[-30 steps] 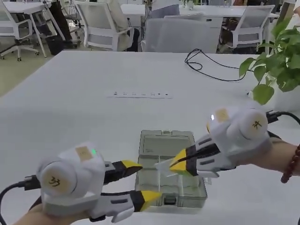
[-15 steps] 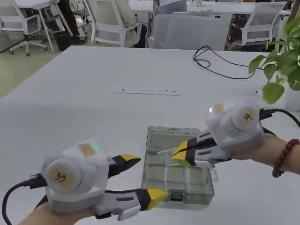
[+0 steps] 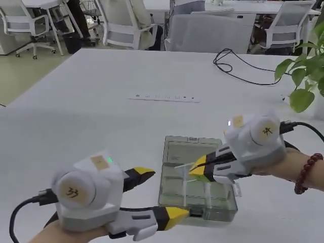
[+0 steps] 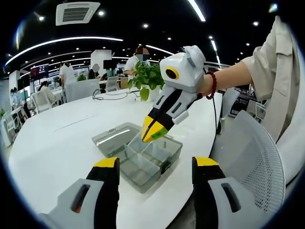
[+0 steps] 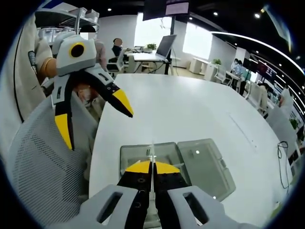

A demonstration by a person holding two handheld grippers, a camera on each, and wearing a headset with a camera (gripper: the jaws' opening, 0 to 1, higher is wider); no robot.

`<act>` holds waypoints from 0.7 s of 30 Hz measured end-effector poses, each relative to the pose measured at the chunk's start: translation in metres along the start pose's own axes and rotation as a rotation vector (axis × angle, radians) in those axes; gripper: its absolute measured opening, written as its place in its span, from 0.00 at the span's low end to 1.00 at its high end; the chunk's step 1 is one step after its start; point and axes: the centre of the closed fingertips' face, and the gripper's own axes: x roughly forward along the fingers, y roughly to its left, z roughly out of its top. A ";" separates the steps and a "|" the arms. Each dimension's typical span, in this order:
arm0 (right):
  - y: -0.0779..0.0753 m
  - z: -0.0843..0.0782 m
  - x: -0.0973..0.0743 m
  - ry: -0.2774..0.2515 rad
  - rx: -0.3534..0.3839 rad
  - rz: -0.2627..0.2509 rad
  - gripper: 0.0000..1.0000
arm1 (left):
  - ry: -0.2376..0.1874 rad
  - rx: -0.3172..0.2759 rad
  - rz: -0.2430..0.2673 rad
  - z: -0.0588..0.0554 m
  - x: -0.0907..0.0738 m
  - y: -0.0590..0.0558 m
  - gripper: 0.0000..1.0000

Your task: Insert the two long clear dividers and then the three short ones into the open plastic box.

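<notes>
The clear grey plastic box (image 3: 223, 205) lies open near the table's front edge, its lid (image 3: 185, 147) folded flat on the far side. Clear walls stand inside it. My right gripper (image 3: 195, 167) hovers over the middle of the box, shut on a thin clear divider (image 3: 180, 167) that sticks out to the left of its tips. In the right gripper view the divider (image 5: 151, 151) shows edge-on above the shut gripper (image 5: 152, 167), over the box (image 5: 131, 155). My left gripper (image 3: 161, 195) is open, just left of the box's front corner. The left gripper view has the open gripper (image 4: 156, 164), box (image 4: 138, 167) and right gripper (image 4: 153, 132).
A white power strip (image 3: 164, 97) lies mid-table beyond the box. A black cable (image 3: 243, 66) curls at the far right, near a green plant (image 3: 304, 76). Office chairs (image 3: 207, 33) stand past the far edge. Bare white tabletop (image 3: 76, 116) stretches to the left.
The head camera has shifted, so the box sits further right in view. My right gripper keeps its hold on the divider over the box. The left gripper stays open beside it.
</notes>
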 end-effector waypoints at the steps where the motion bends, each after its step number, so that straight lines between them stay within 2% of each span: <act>1: 0.000 0.000 0.001 0.002 -0.001 0.000 0.02 | -0.001 -0.001 0.001 0.000 0.000 0.000 0.62; 8: 0.000 0.001 0.006 0.010 -0.003 0.004 0.02 | -0.001 -0.007 0.003 -0.001 0.000 0.002 0.63; 13: -0.001 -0.002 0.007 0.038 -0.010 -0.003 0.02 | -0.001 -0.013 0.007 -0.002 -0.002 0.003 0.63; 21: -0.002 -0.002 0.011 0.074 0.001 0.013 0.02 | 0.006 -0.013 0.005 -0.004 -0.002 0.004 0.64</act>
